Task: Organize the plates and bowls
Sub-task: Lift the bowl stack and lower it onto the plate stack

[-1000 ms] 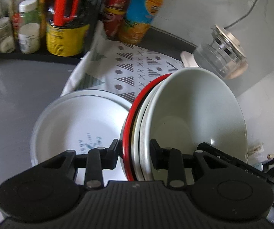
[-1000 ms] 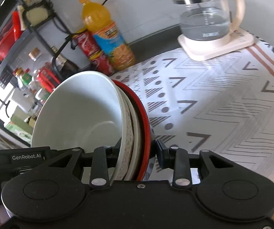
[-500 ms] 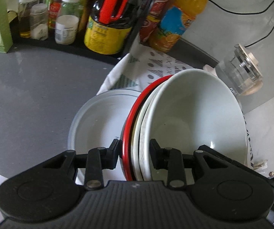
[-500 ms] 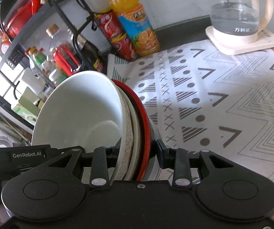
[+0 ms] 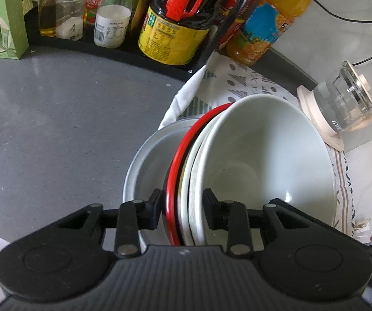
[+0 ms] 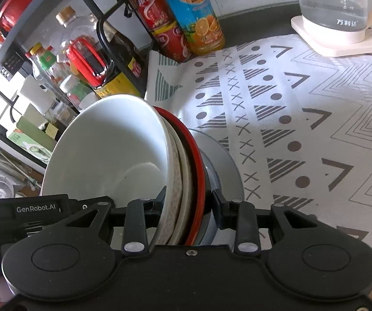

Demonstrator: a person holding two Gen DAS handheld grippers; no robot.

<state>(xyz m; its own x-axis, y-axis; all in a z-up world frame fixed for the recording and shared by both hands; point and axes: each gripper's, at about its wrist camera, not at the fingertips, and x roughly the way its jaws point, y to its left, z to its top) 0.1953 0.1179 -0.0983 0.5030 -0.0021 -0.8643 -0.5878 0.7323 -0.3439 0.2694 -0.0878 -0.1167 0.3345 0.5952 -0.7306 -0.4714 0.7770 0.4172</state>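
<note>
To the left, the grey counter (image 5: 64, 129) is bare and gives wide room to pass. Behind it a rack (image 5: 123, 49) full of bottles (image 5: 112, 23) closes the way. The patterned cloth (image 6: 302, 119) is mostly free. At its far edge stand the juice bottle (image 6: 196, 18) and kettle (image 6: 341, 18). The grey plate (image 5: 147, 171) lies just under the bowl stack (image 5: 250, 171), perhaps touching it.
</note>
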